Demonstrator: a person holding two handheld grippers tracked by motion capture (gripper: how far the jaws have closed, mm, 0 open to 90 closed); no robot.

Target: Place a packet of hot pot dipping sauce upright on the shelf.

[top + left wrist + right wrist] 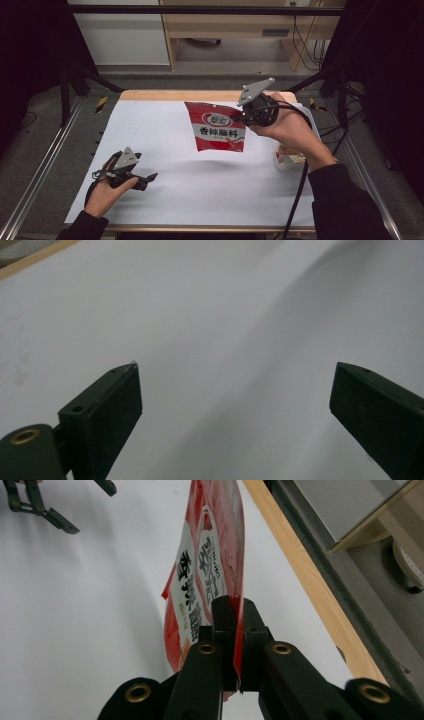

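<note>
A red seasoning packet (218, 127) with white lettering hangs in the air over the back half of the white table. My right gripper (245, 116) is shut on its right edge; in the right gripper view the two jaws pinch the packet (210, 560) edge-on. My left gripper (149, 178) rests low near the table's front left, held in a hand, with its jaws spread wide. In the left gripper view nothing lies between its fingers (107, 410), just white surface. That same gripper (47, 502) appears far off at the top left of the right gripper view.
A white sheet (165, 165) covers the wooden table, whose edge (165, 95) shows at the back. A small white container (287, 159) with something orange sits by the right forearm. Metal rails run along both sides, and a cable trails from the right gripper.
</note>
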